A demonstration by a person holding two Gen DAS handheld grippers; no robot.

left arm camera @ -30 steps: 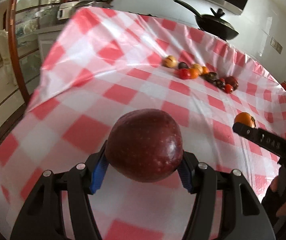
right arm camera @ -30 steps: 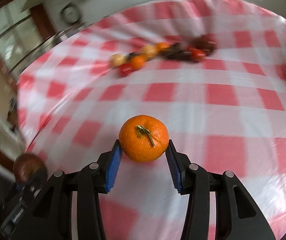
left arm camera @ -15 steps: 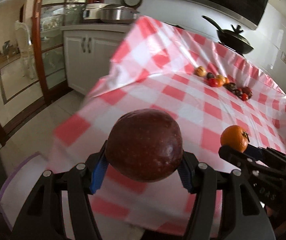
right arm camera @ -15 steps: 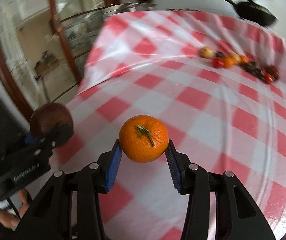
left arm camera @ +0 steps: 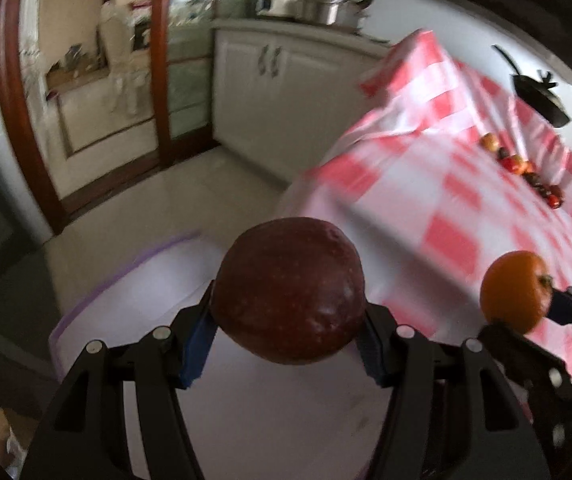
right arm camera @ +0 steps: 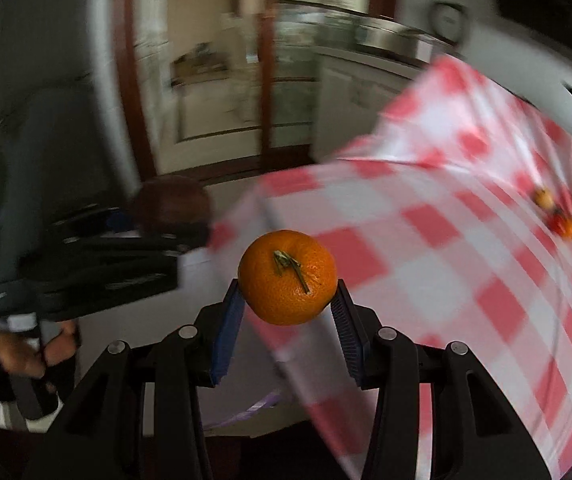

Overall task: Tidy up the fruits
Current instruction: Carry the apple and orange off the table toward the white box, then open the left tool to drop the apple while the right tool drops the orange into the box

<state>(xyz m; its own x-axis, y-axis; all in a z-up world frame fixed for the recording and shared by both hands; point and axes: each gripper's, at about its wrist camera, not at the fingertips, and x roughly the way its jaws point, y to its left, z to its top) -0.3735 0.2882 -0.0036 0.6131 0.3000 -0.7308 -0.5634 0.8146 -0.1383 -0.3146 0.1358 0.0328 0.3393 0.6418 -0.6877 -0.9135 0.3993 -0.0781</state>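
A dark red apple (left arm camera: 290, 290) fills my left gripper (left arm camera: 288, 340), whose blue pads press on both its sides. It hangs past the table's corner, above a white surface with a purple rim (left arm camera: 245, 420). My right gripper (right arm camera: 286, 312) is shut on an orange mandarin (right arm camera: 288, 276), stem facing the camera, near the edge of the red-and-white checked cloth (right arm camera: 426, 240). The mandarin (left arm camera: 514, 296) also shows at the right of the left wrist view. The apple (right arm camera: 171, 204) appears blurred at left in the right wrist view. A row of several small fruits (left arm camera: 526, 174) lies far back on the cloth.
A black pan (left arm camera: 538, 96) sits at the table's far end. White cabinets (left arm camera: 269, 92) with pots on top, a wood-framed glass door (left arm camera: 165, 60) and a pale tiled floor (left arm camera: 145, 216) lie beyond the table corner. A hand (right arm camera: 25, 356) holds the left gripper's handle.
Both grippers have swung left off the table toward its corner, still holding their fruit. The floor, cabinets and white purple-rimmed surface have come into view; the fruit row has slid to the far right.
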